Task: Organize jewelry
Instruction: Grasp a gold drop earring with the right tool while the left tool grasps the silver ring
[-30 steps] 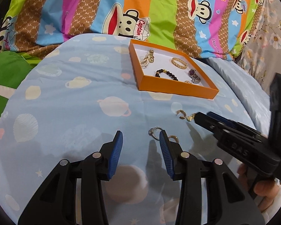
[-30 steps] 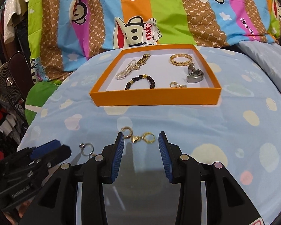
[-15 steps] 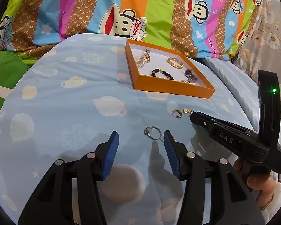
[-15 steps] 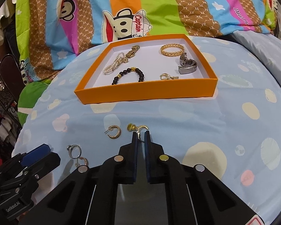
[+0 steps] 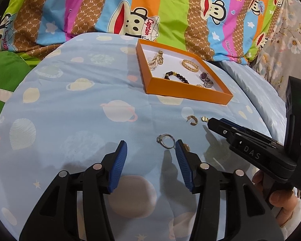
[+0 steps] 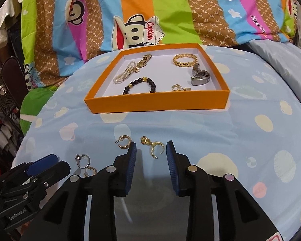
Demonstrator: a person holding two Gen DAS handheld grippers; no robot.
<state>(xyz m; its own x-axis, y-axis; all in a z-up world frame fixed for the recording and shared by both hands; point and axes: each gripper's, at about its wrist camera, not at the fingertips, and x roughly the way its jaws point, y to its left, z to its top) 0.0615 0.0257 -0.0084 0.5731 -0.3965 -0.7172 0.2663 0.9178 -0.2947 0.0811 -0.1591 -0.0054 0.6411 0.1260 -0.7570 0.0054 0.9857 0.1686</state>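
Note:
An orange tray (image 6: 156,105) (image 5: 187,95) on the blue bedspread holds a pearl bracelet, a black bead bracelet, a gold bangle, a watch and a small earring. On the cloth in front lie a gold crescent earring (image 6: 153,147), a gold hoop earring (image 6: 123,143) (image 5: 191,119), a silver ring (image 6: 82,160) (image 5: 166,140) and a small gold hoop (image 6: 91,170). My right gripper (image 6: 151,153) is open, its fingertips either side of the crescent earring. My left gripper (image 5: 151,152) is open, just left of the silver ring. Both are empty.
A striped monkey-print quilt (image 6: 150,14) is bunched behind the tray. A green cushion (image 5: 4,74) lies at the left. A fan (image 6: 0,90) and hanging clothes stand off the bed at the far left.
My right gripper shut near the crescent earring half a second ago and has opened again around it; the earring still lies on the cloth. My left gripper has barely moved.

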